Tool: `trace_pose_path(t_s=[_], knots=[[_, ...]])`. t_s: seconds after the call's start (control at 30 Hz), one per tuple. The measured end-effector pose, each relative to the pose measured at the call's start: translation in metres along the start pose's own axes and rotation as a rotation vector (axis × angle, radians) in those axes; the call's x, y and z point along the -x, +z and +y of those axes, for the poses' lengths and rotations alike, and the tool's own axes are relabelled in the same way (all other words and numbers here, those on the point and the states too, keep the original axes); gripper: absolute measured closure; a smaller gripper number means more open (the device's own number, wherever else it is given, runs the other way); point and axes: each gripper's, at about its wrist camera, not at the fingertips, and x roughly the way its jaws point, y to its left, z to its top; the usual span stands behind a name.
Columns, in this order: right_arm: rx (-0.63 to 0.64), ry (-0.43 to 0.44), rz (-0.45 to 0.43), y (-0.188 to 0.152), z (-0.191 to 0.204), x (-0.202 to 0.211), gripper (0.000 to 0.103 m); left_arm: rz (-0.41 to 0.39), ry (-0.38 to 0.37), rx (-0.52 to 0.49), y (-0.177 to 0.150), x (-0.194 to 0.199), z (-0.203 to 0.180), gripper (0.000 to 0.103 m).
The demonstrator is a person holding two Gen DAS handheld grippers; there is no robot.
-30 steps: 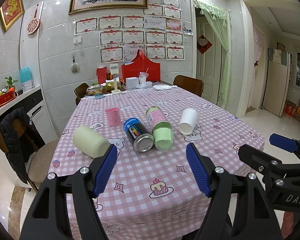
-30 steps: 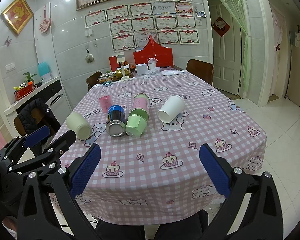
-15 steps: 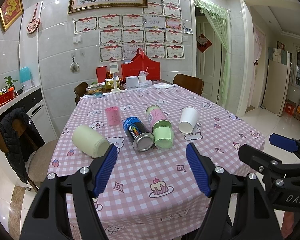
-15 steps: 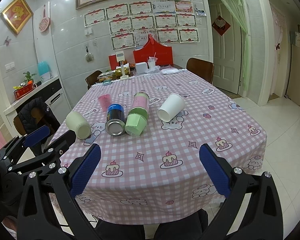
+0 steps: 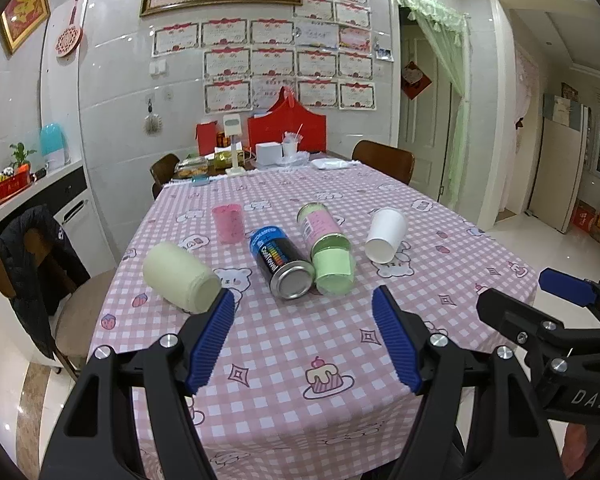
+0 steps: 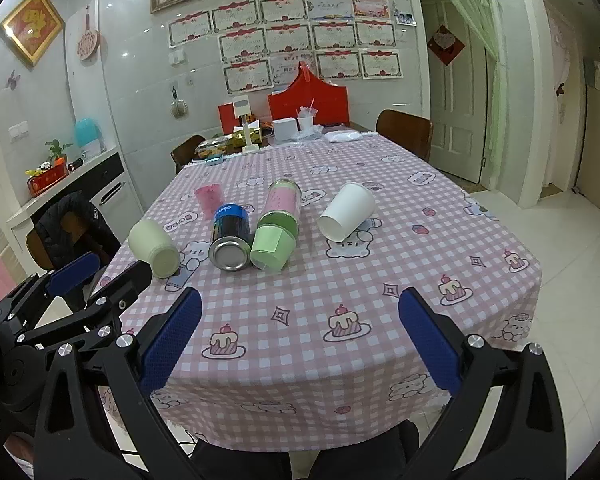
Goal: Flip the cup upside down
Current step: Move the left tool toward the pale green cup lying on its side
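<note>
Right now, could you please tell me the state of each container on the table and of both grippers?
White cup: on its side, mouth toward camera.
Pink cup: upright.
Cream cup: on its side.
Blue can: on its side.
Green bottle: on its side.
Left gripper: open, empty.
Right gripper: open, empty.

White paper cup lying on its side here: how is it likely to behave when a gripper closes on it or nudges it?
The white paper cup lies on its side on the tablecloth, so a nudge would probably roll it, curving because it tapers. It looks empty and thin-walled, likely light and easily crushed. Both grippers hang open, away from it.
</note>
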Motion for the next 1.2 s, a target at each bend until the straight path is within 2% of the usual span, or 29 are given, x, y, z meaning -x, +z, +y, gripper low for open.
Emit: trace_pose_path(t_s=[0.4, 0.7, 0.87, 1.2], knots=[[0.002, 0.027, 0.081, 0.011, 0.008, -0.054, 0.008, 0.084, 0.064, 0.087, 0.001, -0.045, 0.026, 0.032], [0.009, 0.042, 0.160, 0.022, 0.019, -0.118, 0.008, 0.201, 0.122, 0.193, -0.002, -0.104, 0.056, 0.032], [0.021, 0.052, 0.193, 0.032, 0.028, -0.154, 0.008, 0.226, 0.166, 0.276, -0.002, -0.133, 0.076, 0.032], [0.096, 0.097, 0.195, 0.070, 0.054, -0.212, 0.008, 0.235, 0.278, 0.497, 0.015, -0.181, 0.121, 0.032]])
